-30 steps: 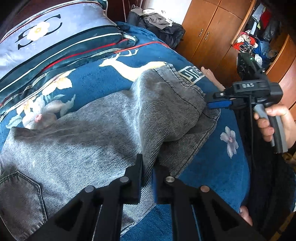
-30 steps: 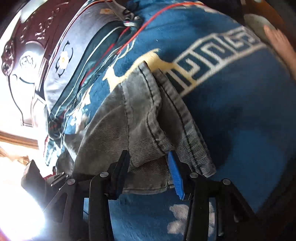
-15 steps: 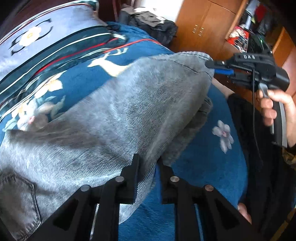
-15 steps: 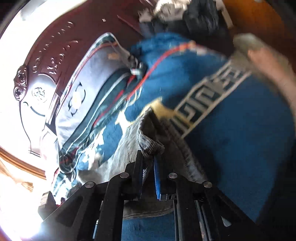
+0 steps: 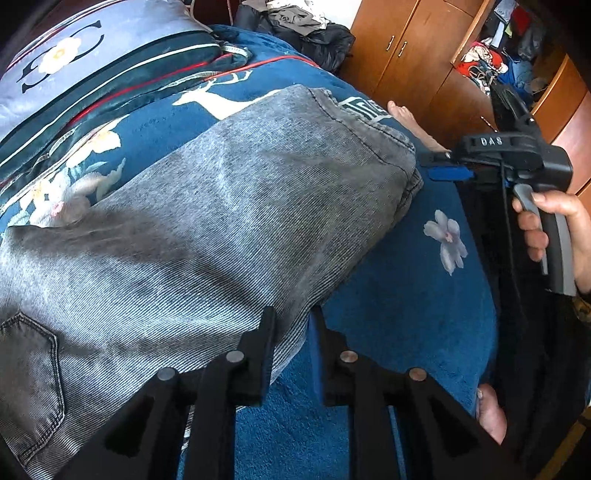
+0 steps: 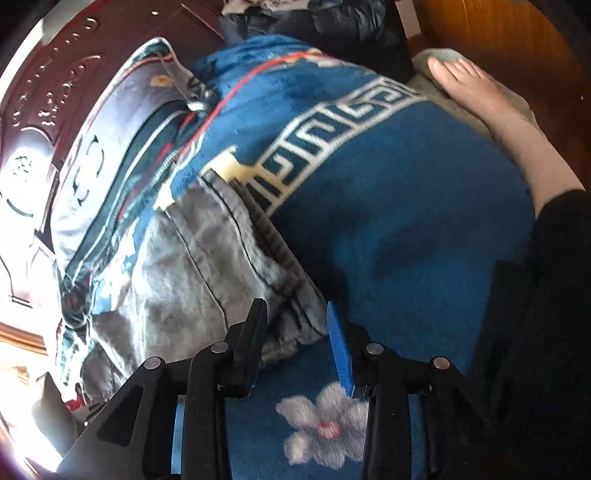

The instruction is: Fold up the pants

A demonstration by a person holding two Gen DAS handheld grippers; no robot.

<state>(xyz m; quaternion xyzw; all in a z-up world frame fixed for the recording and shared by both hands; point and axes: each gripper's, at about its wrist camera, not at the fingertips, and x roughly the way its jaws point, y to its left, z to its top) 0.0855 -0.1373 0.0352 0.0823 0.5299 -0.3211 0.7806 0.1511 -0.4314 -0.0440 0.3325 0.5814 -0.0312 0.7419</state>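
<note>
Grey denim pants [image 5: 207, 221] lie on a blue blanket [image 5: 399, 314], one leg laid over the other, the hems at the far right. My left gripper [image 5: 291, 325] stands open at the pants' near edge, the fabric just inside the left finger. My right gripper [image 5: 439, 164] is open just off the hem corner. In the right wrist view the pants' hem [image 6: 236, 258] lies flat, its corner between the open fingers of the right gripper [image 6: 295, 325], not pinched.
A patterned pillow [image 5: 92, 66] lies at the head of the bed. Wooden wardrobes [image 5: 406, 44] and a pile of dark clothes [image 5: 303, 26] stand beyond the bed. A bare foot [image 6: 487, 107] rests at the bed's far edge.
Both grippers have opened. The right gripper had lifted the hem and has laid it down on the bed. The top leg now lies flat over the lower one.
</note>
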